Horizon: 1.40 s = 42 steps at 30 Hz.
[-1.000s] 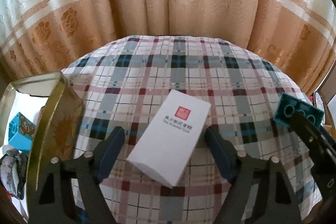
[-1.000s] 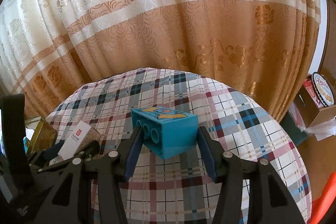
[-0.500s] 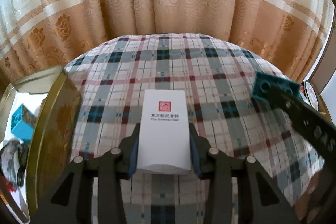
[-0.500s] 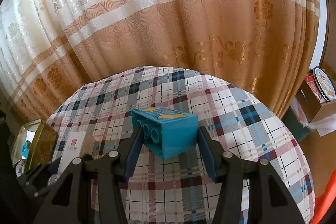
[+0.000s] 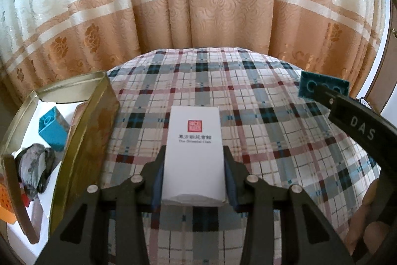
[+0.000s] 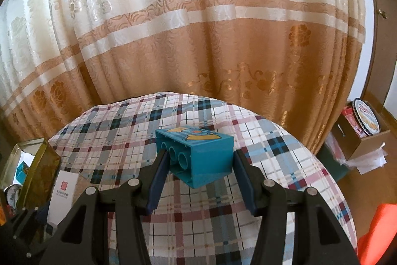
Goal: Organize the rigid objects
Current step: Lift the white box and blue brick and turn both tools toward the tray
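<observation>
1. Left claw [image 5: 193, 178] grips the white box [image 5: 194, 155] by its long sides, above the plaid desk [image 5: 273, 131].
2. Right claw [image 6: 197, 174] clamps the blue brick [image 6: 198, 155], also aloft.
3. Both likely go into the gold tin [image 5: 86, 140] at left, which already has another brick [image 5: 52, 128].

White box now gripped and lifted

My left gripper [image 5: 193, 175] closes on the white box [image 5: 194, 155], straightens it toward twelve o'clock and raises it off the plaid cloth [image 5: 260, 116].
</observation>
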Each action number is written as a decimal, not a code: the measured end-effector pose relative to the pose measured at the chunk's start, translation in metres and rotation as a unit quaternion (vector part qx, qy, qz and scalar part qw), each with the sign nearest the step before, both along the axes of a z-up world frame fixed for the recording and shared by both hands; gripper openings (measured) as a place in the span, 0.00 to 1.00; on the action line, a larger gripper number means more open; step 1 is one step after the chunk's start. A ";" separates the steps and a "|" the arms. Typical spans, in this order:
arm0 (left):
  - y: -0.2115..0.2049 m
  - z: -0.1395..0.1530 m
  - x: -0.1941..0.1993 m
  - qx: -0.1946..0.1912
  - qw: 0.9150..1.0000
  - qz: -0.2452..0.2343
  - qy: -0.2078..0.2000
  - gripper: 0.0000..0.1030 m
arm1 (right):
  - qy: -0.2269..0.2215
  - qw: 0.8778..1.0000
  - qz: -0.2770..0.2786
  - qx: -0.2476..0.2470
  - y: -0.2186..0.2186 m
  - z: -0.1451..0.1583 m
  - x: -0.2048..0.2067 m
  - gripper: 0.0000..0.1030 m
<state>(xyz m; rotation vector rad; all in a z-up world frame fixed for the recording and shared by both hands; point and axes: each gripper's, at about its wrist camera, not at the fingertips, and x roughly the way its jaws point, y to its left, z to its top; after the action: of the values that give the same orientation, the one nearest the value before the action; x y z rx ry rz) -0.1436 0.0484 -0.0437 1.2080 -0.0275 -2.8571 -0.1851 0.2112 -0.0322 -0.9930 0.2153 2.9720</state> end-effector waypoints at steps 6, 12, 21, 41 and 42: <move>-0.001 0.004 0.010 0.000 1.000 -0.008 0.018 0.40 | 0.021 1.000 -0.012 0.015 -0.007 0.005 0.017 0.54; -0.006 0.004 0.015 0.009 1.000 -0.005 0.019 0.40 | 0.029 0.999 -0.012 0.023 -0.015 0.008 0.031 0.54; -0.005 0.005 0.026 0.011 1.000 -0.011 0.021 0.40 | 0.040 0.999 -0.022 0.026 -0.018 0.010 0.046 0.54; -0.008 0.007 0.042 0.007 1.000 -0.016 0.023 0.40 | 0.047 0.999 -0.017 0.022 -0.027 0.010 0.070 0.54; -0.008 0.006 0.043 0.007 1.000 -0.017 0.023 0.40 | 0.047 0.999 -0.017 0.022 -0.027 0.011 0.070 0.54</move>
<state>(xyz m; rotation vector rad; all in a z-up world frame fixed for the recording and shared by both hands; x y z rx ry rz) -0.1010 0.0404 -0.0376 1.1556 -0.0280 -2.9173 -0.1150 0.1842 -0.0217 -0.8378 0.1639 2.9824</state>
